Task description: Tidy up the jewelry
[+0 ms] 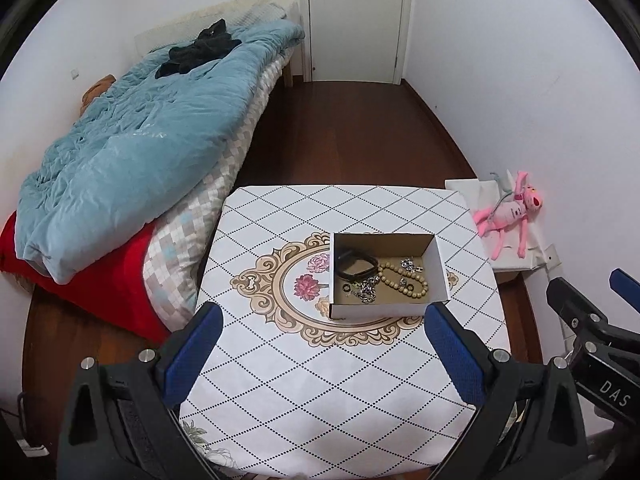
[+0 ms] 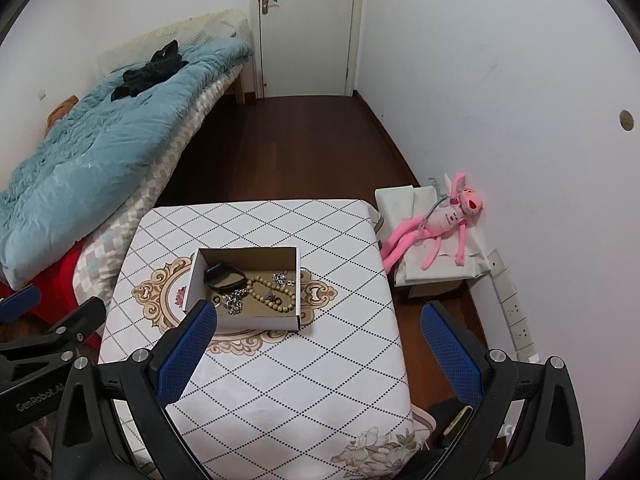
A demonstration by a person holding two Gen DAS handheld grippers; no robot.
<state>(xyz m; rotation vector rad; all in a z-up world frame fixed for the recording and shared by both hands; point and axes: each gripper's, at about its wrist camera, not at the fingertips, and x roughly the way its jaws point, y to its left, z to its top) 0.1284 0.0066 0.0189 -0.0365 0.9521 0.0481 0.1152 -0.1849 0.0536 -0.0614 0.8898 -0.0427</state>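
Note:
An open white cardboard box (image 1: 380,311) stands on the patterned tablecloth (image 1: 320,384); it also shows in the right wrist view (image 2: 256,322). Inside lie a black band (image 1: 354,267), a wooden bead bracelet (image 1: 404,278), silver chain pieces (image 1: 366,290) and small dark rings (image 1: 409,287). The same band (image 2: 224,276) and beads (image 2: 272,294) show in the right wrist view. My left gripper (image 1: 322,356) is open and empty, held above the table in front of the box. My right gripper (image 2: 320,352) is open and empty, to the right of the box.
A bed with a blue quilt (image 1: 132,140) stands left of the table. A pink plush toy (image 2: 440,220) lies on a white box by the right wall. Dark wood floor (image 1: 340,132) runs to a closed door (image 1: 356,16). Wall sockets (image 2: 516,316) are at right.

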